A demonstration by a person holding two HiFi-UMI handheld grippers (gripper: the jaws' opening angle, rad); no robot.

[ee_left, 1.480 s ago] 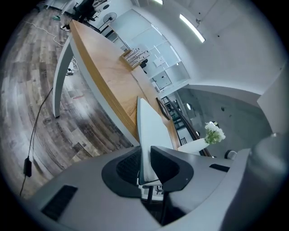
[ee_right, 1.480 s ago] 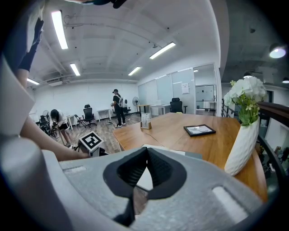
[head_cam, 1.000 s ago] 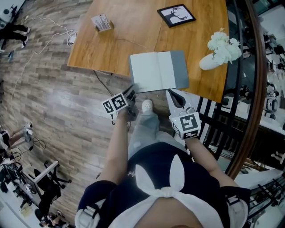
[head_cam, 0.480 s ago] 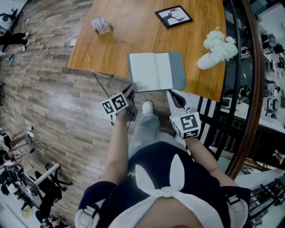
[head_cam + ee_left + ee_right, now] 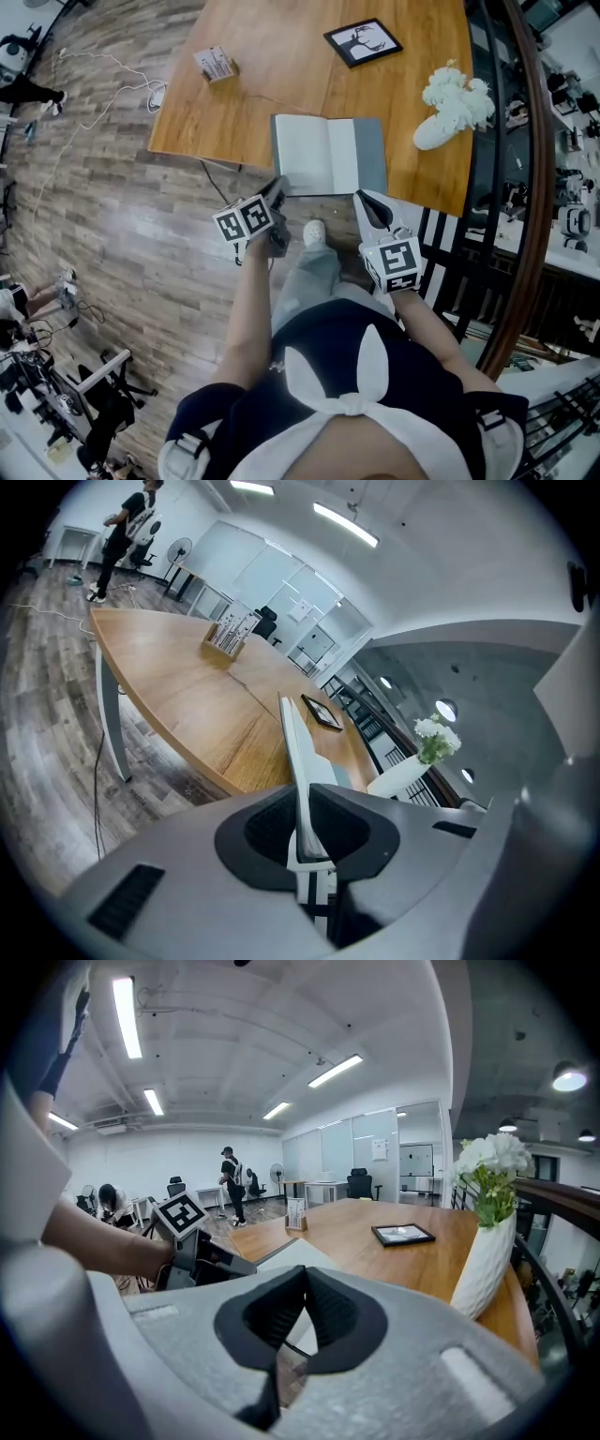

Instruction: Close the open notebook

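Note:
The open notebook [image 5: 328, 155], white pages with a grey cover, lies at the near edge of the wooden table [image 5: 253, 103]. My left gripper [image 5: 277, 190] is at its near left corner, shut on the left cover. In the left gripper view that cover [image 5: 293, 747] stands edge-on between the pads of my left gripper [image 5: 306, 829], lifted off the table. My right gripper [image 5: 365, 200] hangs just off the table's near edge by the notebook's right corner, jaws together and nothing in them. The right gripper view shows my right gripper [image 5: 302, 1277] shut, with the notebook [image 5: 292, 1258] beyond.
A black picture frame [image 5: 362, 42] and a white vase of flowers [image 5: 450, 105] sit on the table's far right. A small box [image 5: 215, 64] stands far left. Black railing [image 5: 469, 253] runs along the right. Cables [image 5: 112, 75] trail on the wood floor.
My left gripper has risen a little and rolled, with the notebook's left cover in it. The right gripper has stayed put.

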